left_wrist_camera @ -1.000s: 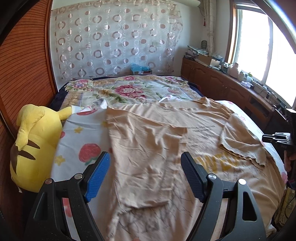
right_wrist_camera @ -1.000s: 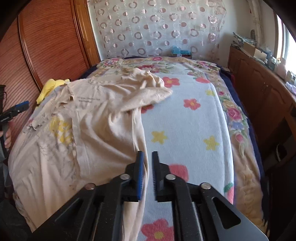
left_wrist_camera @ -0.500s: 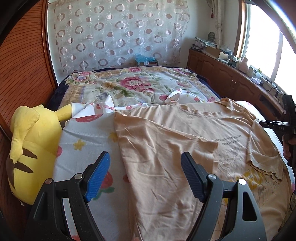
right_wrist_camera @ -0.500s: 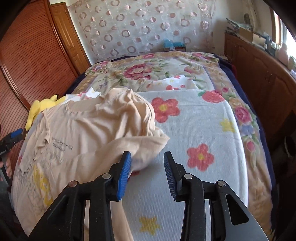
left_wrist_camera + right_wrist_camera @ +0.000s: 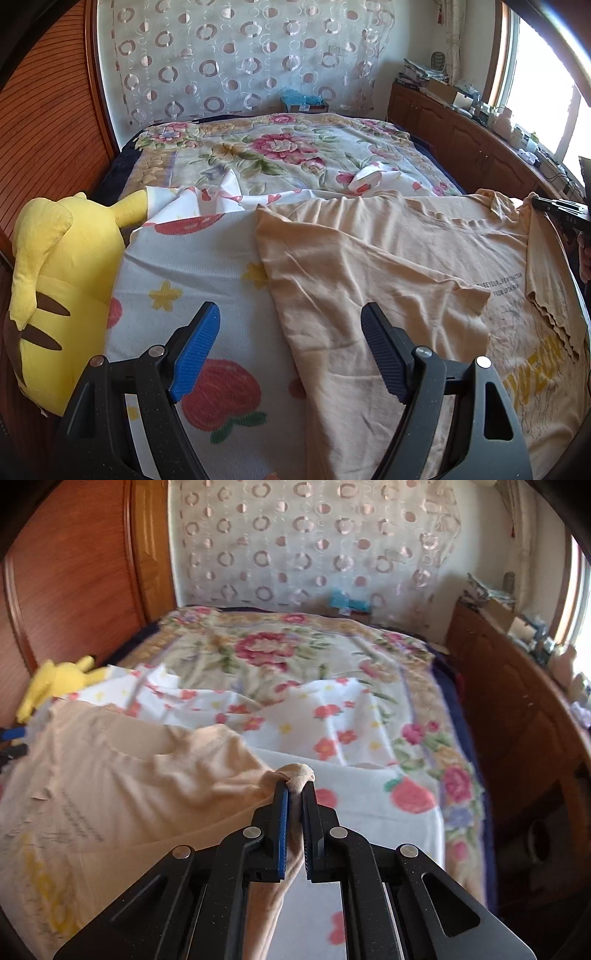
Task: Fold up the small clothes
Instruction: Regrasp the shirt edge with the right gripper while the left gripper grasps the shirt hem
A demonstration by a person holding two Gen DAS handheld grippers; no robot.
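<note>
Beige T-shirt [image 5: 388, 266] lies spread on the flower-print blanket [image 5: 192, 266] covering the near part of the bed, print side up. Its left side is already folded inward.

Right gripper [image 5: 294, 788]: jaws have just been closing and now pinch a small bunch of shirt fabric at the shirt's right edge, probably the sleeve or shoulder, though motion blur in the right wrist view leaves this unsure.

Left gripper [image 5: 290, 350]: jaws stand wide apart with nothing held; it hovers above the folded left edge of the shirt.

Yellow plush toy [image 5: 48, 295] sits at the bed's left edge, clear of the shirt.

Step in hand, as judged: the right-side fold is starting. The next move calls for carrying the pinched edge across toward the shirt's middle and laying it flat. The left gripper may need to pin the cloth so it does not drag.
</note>
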